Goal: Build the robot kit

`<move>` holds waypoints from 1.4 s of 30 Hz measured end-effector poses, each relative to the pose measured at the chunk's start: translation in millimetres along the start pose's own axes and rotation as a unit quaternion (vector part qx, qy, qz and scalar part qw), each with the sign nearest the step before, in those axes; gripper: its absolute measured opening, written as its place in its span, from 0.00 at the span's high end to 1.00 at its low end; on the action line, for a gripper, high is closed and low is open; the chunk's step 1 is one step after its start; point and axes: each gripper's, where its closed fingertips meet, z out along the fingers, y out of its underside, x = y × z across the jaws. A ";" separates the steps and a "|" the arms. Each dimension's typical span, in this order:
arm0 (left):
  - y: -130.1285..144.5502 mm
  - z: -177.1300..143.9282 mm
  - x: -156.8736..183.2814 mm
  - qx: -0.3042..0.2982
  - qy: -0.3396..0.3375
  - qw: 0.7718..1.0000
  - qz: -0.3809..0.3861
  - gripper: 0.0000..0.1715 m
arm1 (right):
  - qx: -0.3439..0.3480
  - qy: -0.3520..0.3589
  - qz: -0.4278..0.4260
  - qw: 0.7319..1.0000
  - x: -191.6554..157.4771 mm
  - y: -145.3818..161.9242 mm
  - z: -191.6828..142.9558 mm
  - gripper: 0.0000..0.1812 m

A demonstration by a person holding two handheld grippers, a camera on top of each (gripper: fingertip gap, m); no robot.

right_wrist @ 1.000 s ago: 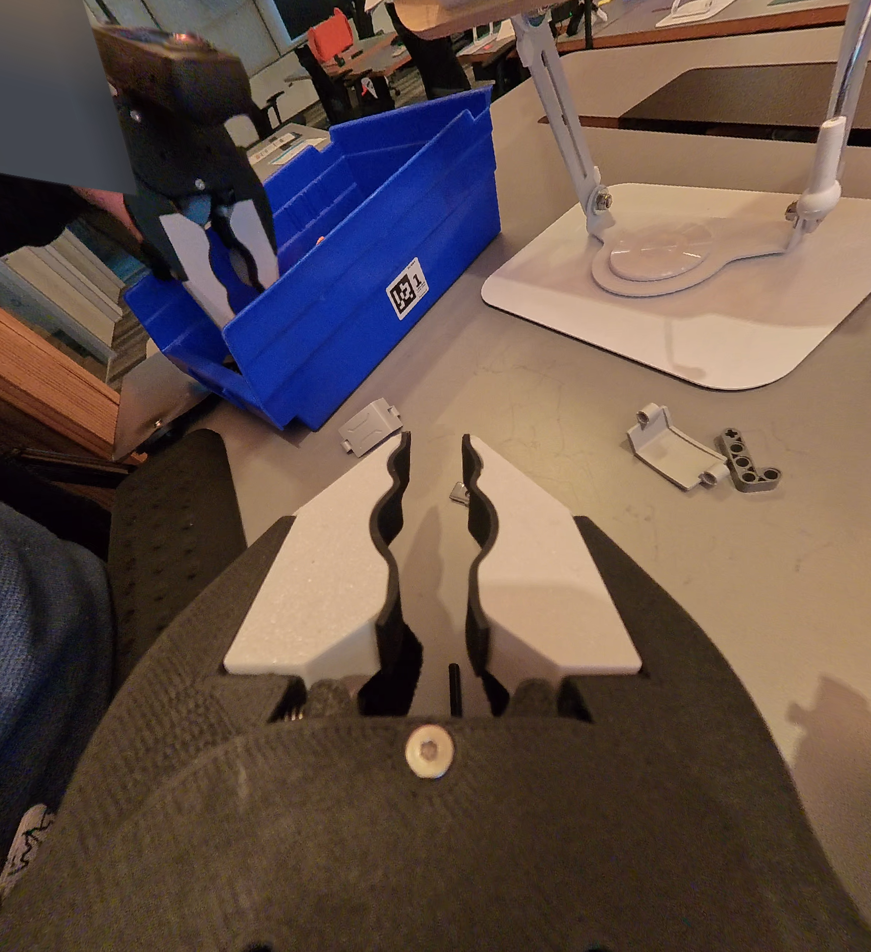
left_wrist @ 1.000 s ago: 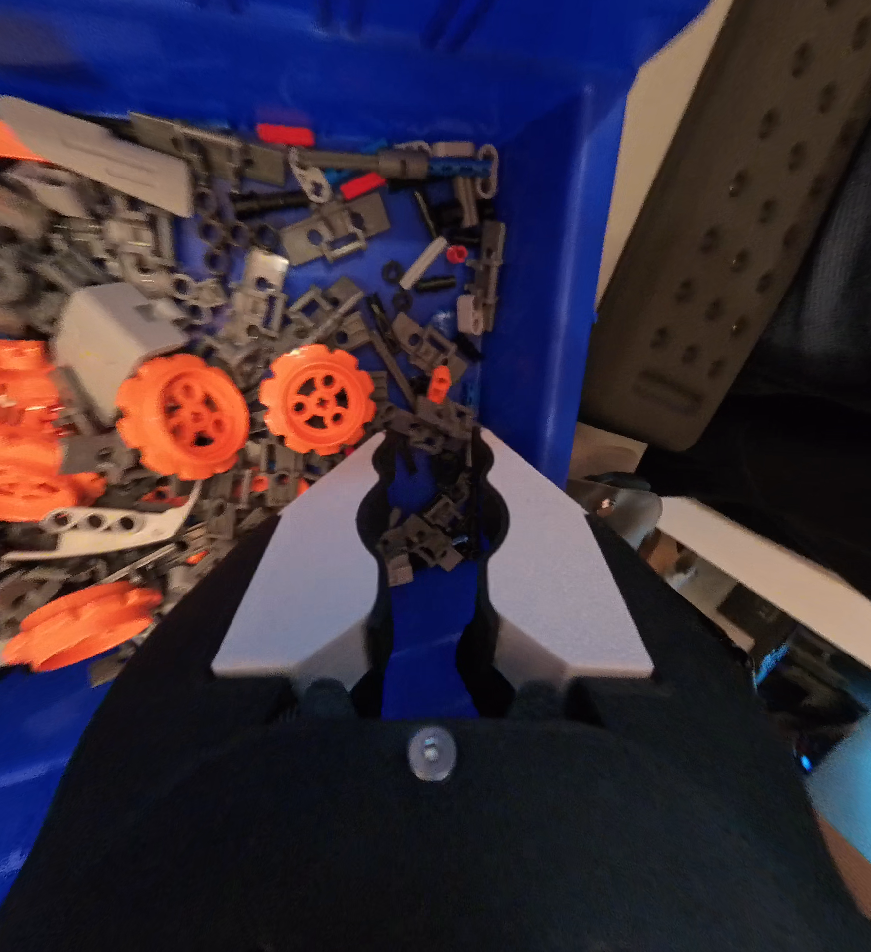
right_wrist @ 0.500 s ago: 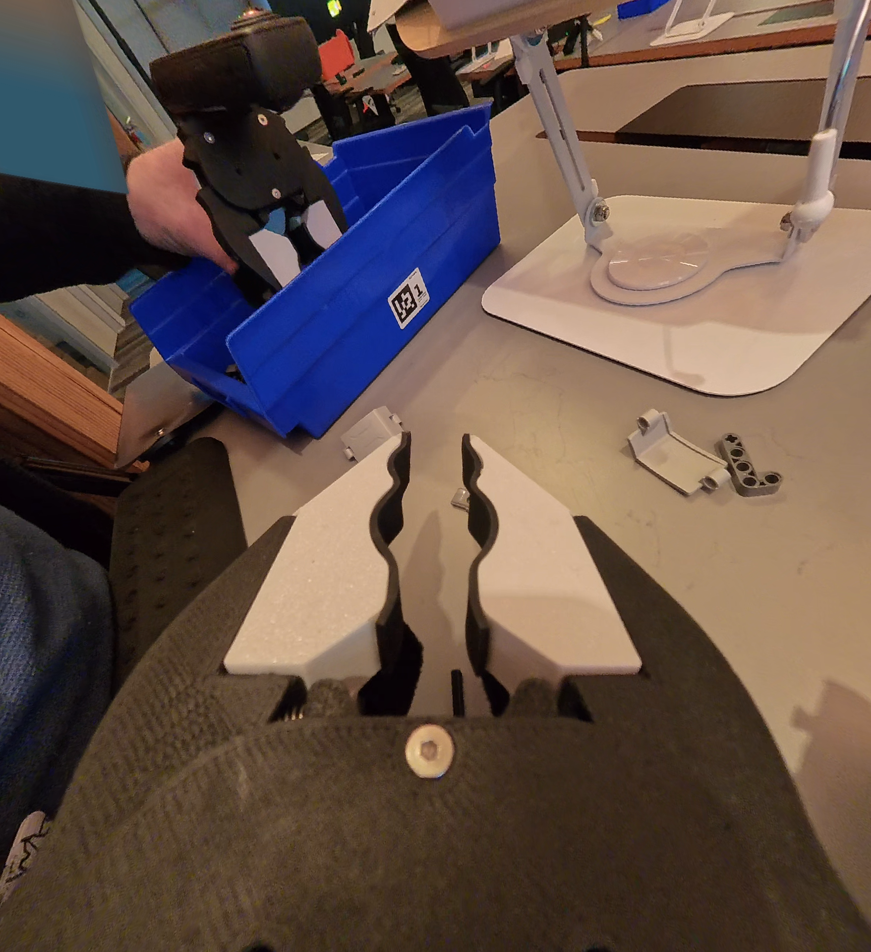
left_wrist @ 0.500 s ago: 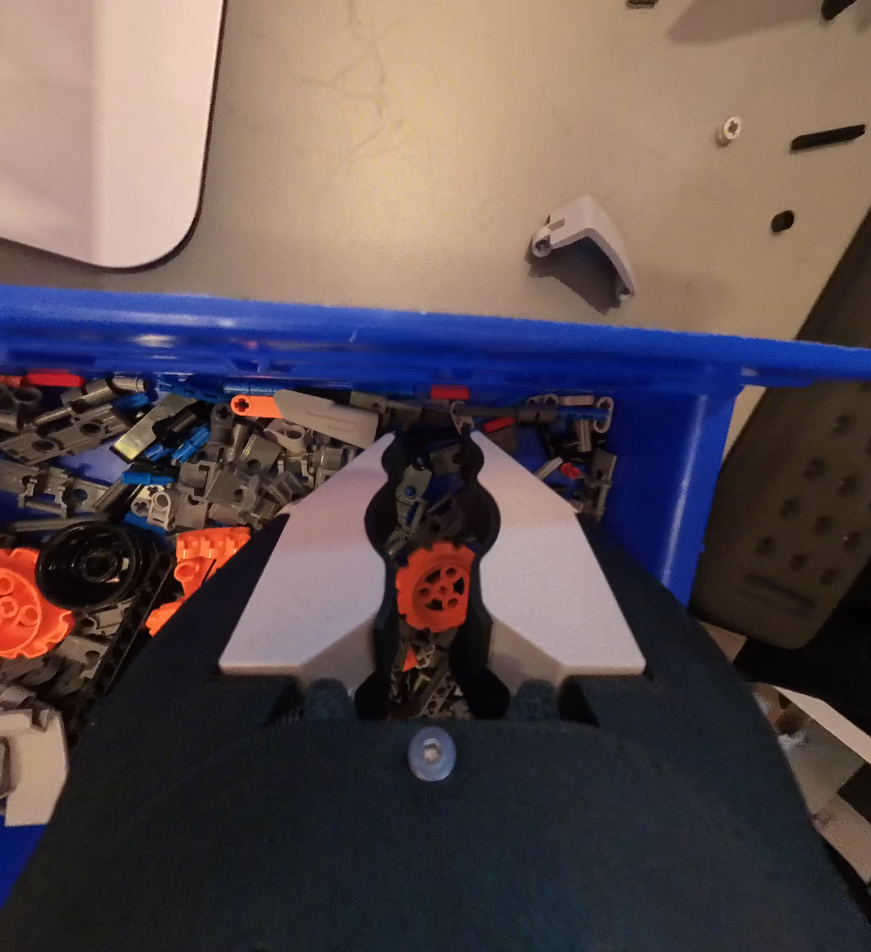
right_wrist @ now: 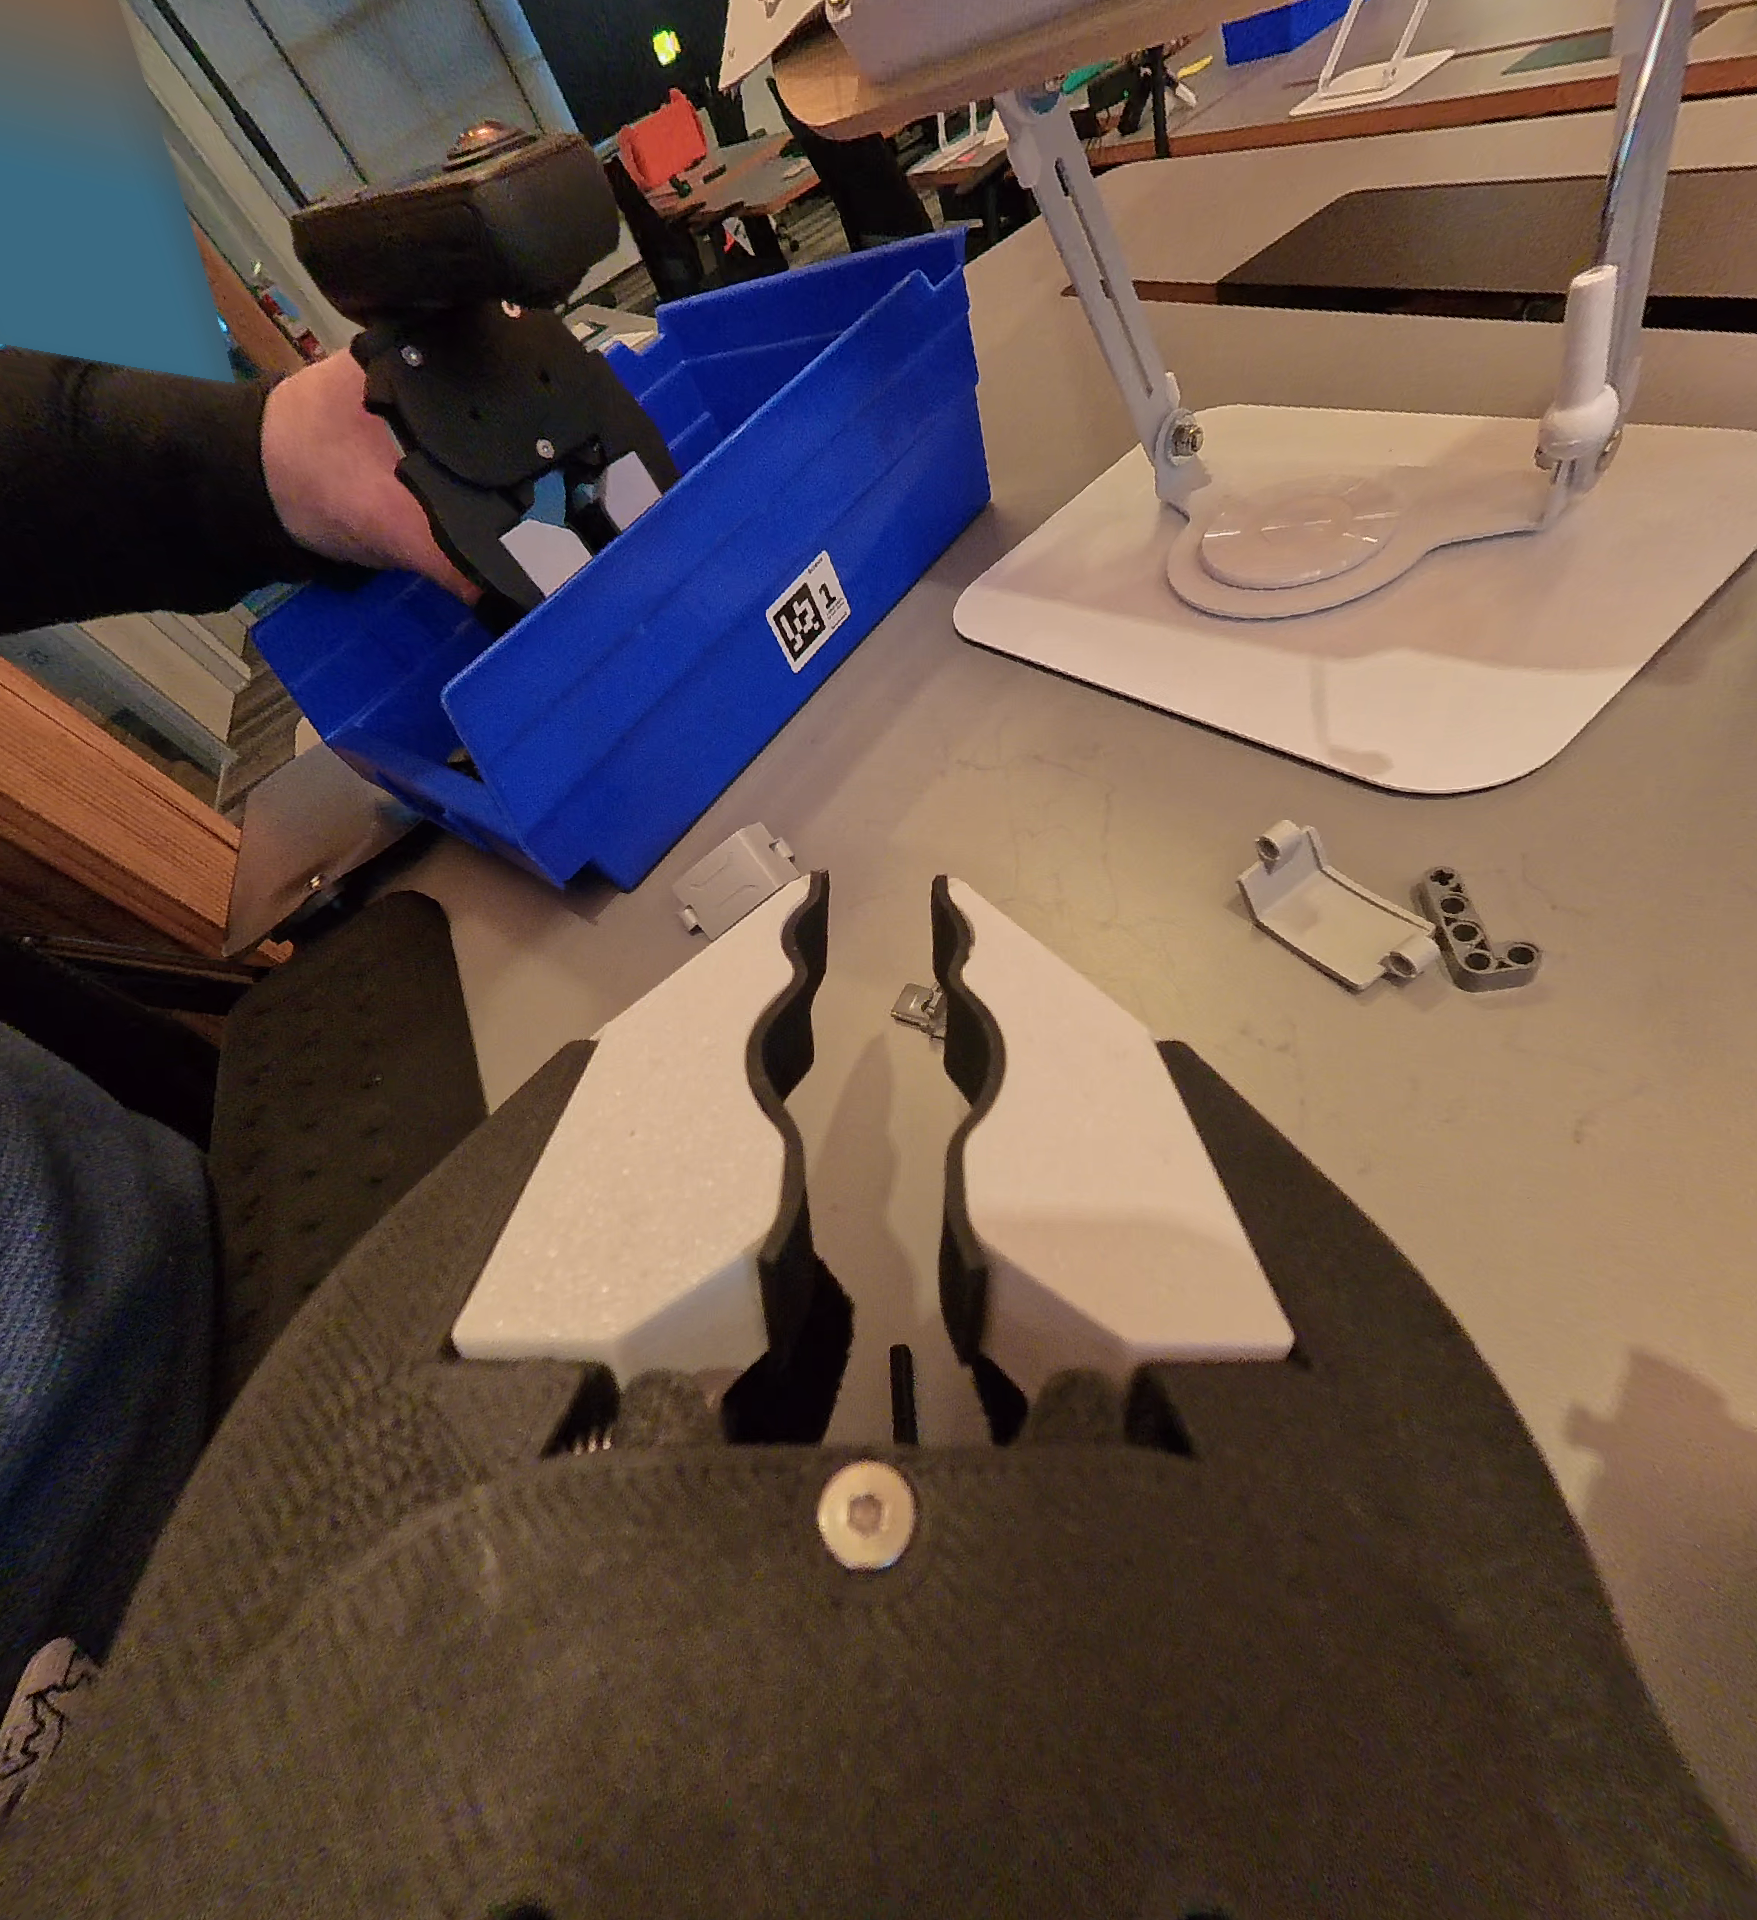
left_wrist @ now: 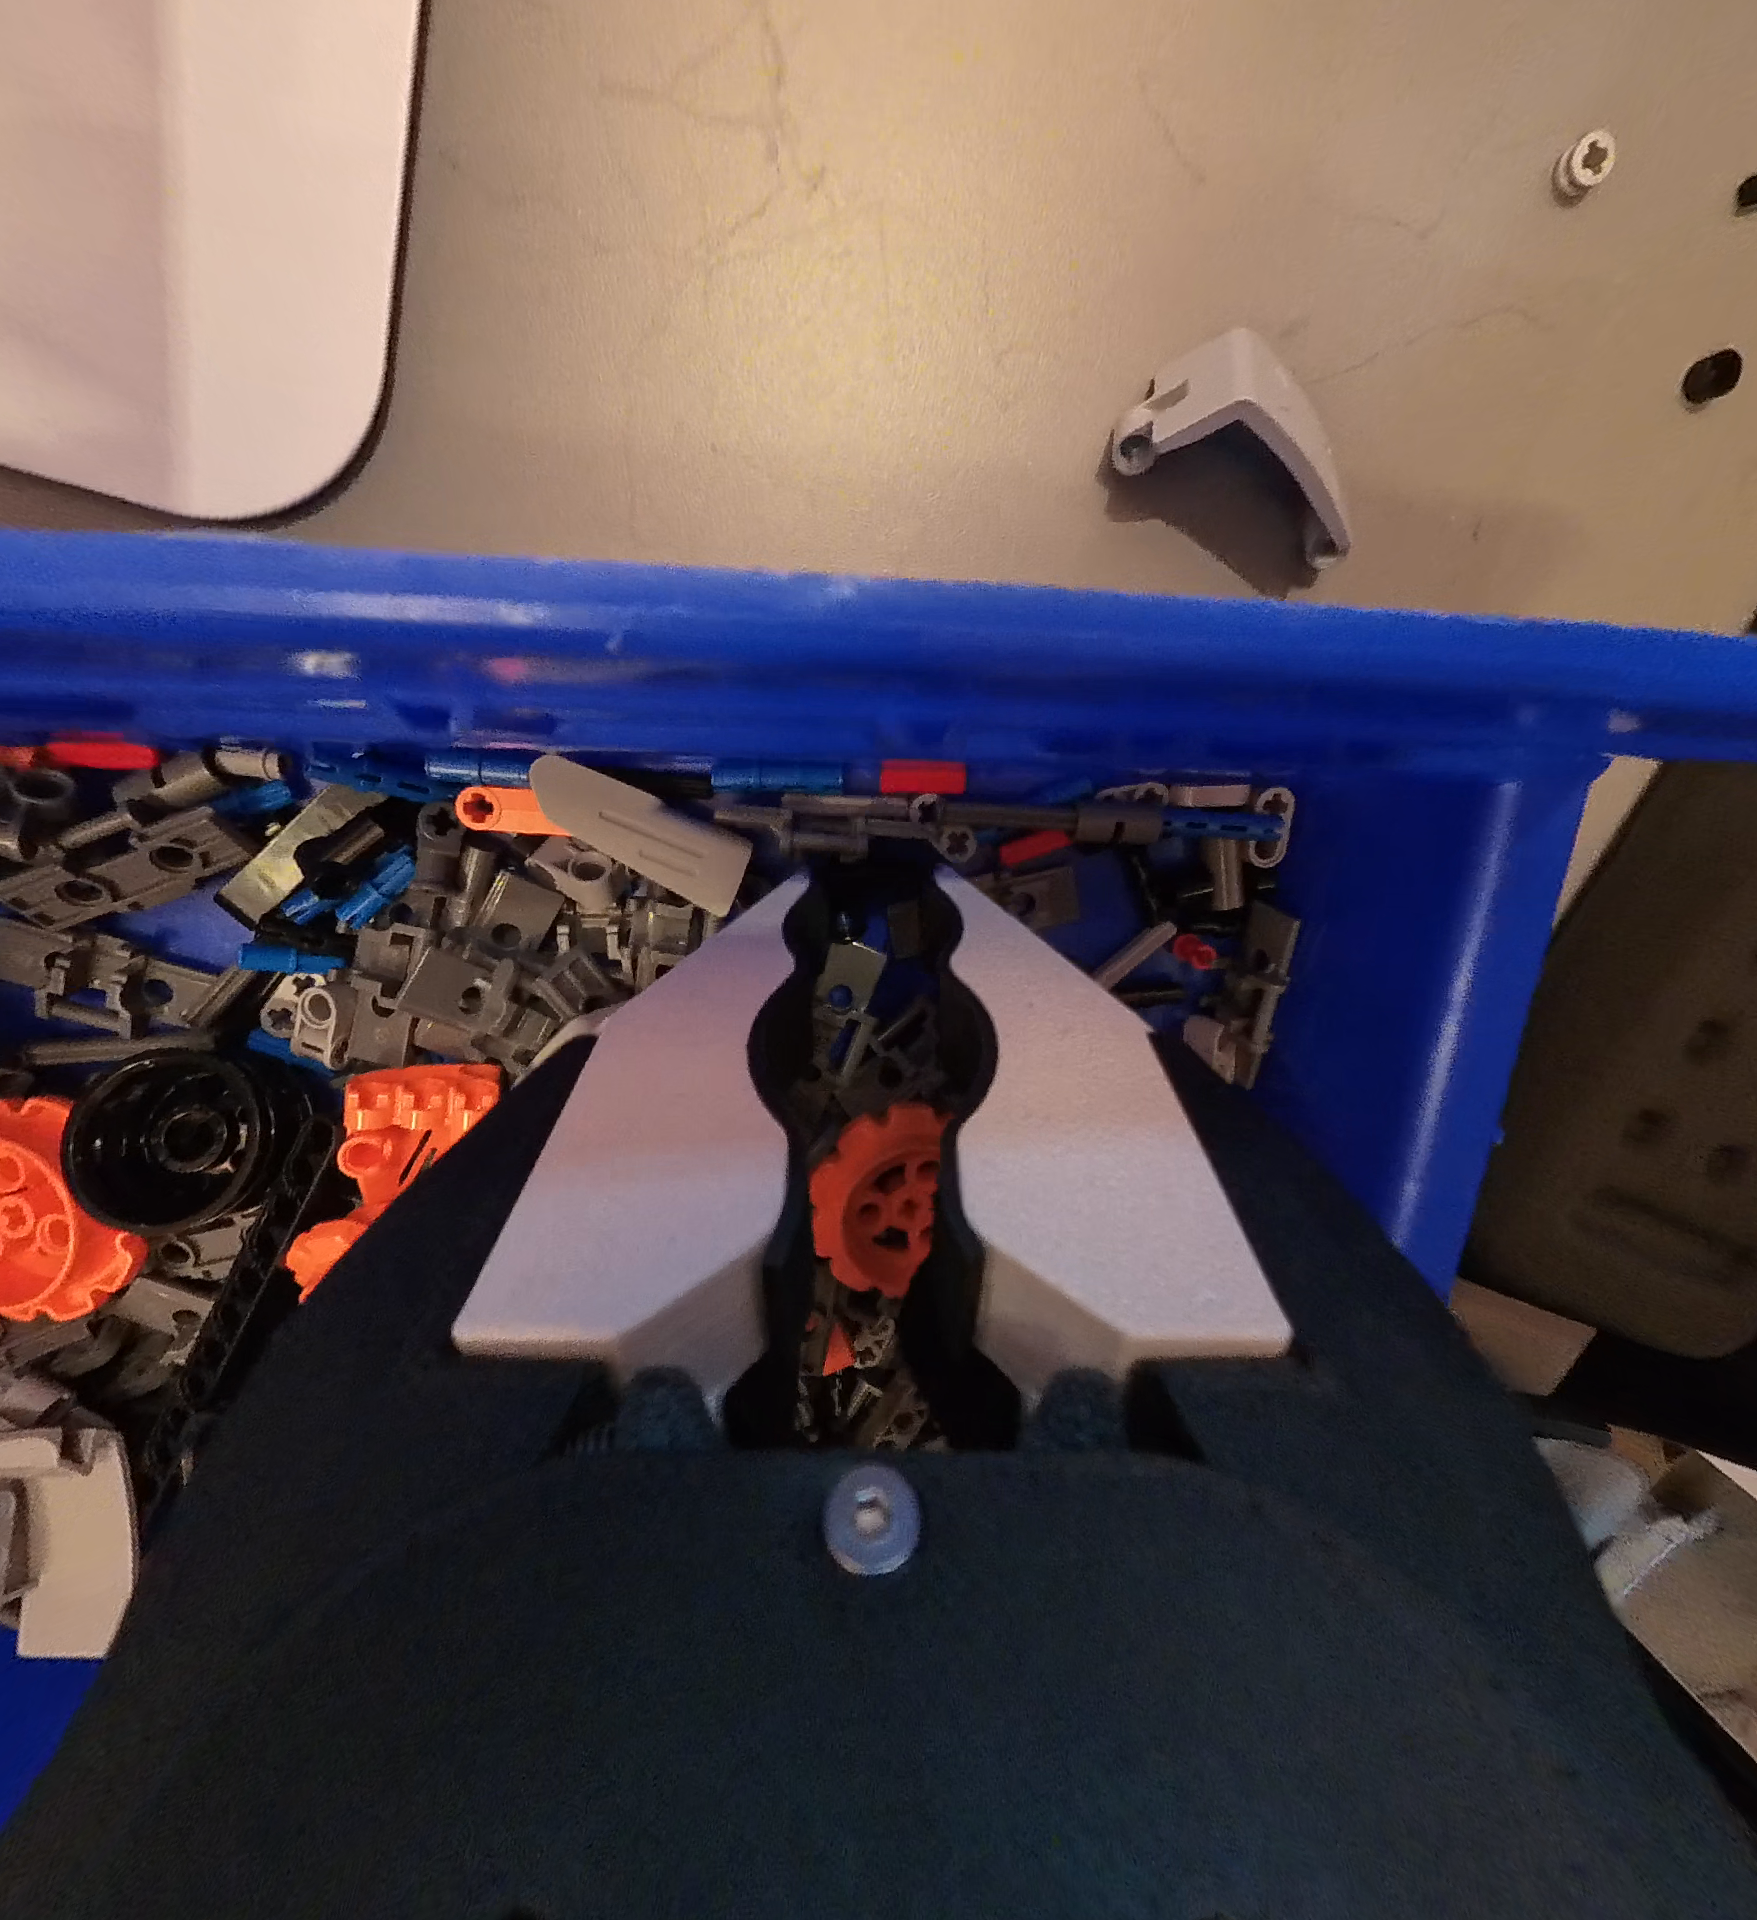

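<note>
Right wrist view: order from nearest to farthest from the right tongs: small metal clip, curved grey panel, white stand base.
From the right tongs, open over the table:
1. Small metal clip, between the fingers, by the right one.
2. Curved grey panel, off to the right, beside a grey angled beam.
3. White stand base, farthest, ahead and right.

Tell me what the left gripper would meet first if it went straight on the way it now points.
Probably the loose grey parts piled in the blue bin, just ahead of the left gripper; the bin's wall stands close behind them. Depth is unclear.
</note>
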 end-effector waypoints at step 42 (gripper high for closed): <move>-121.9 12.0 157.7 0.065 0.009 0.994 0.086 0.96 | 0.015 0.039 -0.015 0.999 15.6 -11.6 -30.9 0.91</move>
